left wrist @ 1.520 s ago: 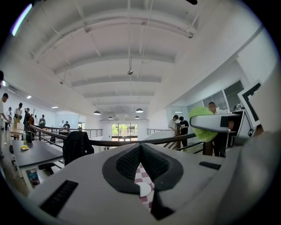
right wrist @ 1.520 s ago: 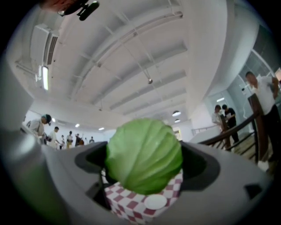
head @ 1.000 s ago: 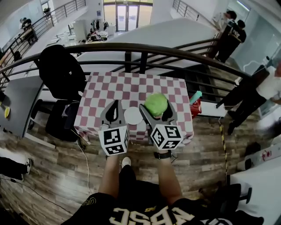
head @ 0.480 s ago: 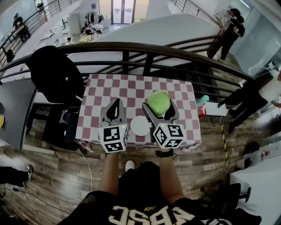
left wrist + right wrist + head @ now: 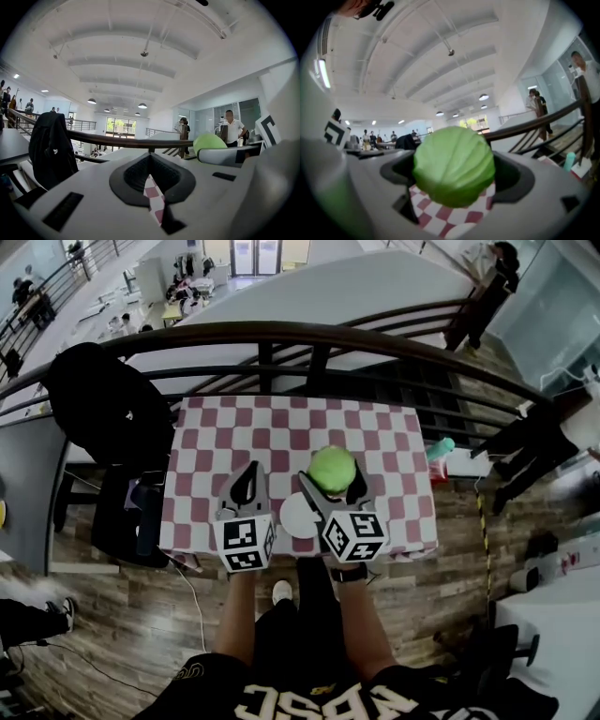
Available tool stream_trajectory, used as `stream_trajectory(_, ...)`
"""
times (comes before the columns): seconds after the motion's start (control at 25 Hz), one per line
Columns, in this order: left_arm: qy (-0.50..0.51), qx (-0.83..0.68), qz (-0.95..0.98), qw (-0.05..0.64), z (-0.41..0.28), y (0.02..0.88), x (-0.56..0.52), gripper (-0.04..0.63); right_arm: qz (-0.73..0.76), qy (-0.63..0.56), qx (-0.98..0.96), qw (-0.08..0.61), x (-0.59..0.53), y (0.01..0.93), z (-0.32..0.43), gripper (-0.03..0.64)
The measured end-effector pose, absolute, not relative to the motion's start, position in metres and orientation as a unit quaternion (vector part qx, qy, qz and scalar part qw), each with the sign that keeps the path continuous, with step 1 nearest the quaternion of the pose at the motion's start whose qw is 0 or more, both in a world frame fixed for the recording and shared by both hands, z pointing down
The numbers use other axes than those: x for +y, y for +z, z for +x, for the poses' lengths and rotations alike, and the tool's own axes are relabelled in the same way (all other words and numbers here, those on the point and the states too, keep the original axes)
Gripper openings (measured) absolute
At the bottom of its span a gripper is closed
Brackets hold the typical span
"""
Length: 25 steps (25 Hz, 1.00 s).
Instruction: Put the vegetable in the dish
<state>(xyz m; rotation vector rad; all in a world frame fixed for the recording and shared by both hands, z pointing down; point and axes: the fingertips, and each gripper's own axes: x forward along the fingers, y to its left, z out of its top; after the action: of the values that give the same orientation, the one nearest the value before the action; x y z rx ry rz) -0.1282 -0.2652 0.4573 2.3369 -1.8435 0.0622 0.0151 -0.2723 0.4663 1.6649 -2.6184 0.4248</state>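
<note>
Red-and-white checked cloth [image 5: 281,432] covers the table in front of you, with a dark curved railing [image 5: 281,334] along its far side and a black jacket [image 5: 98,395] draped over a chair off to your left. Your right gripper [image 5: 333,474] is clamped on a round green cabbage [image 5: 332,465], one jaw pressing each side of the head, over the cloth. Your left gripper [image 5: 249,472] hangs just beside it, its jaws drawn together on nothing, with only a sliver of cloth showing between them. The white dish [image 5: 292,514] lies on the cloth between the two grippers, nearer you than the cabbage and partly hidden by the right one.
</note>
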Motion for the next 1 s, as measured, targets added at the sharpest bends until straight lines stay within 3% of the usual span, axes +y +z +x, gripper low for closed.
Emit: stream_trajectory(1.0,0.077,-0.614,0.764,0.185,-0.117,0.595,-0.295,0.02,0.494,0.223,-0.824,0.165,-0.282,0.648,0.008,0.528)
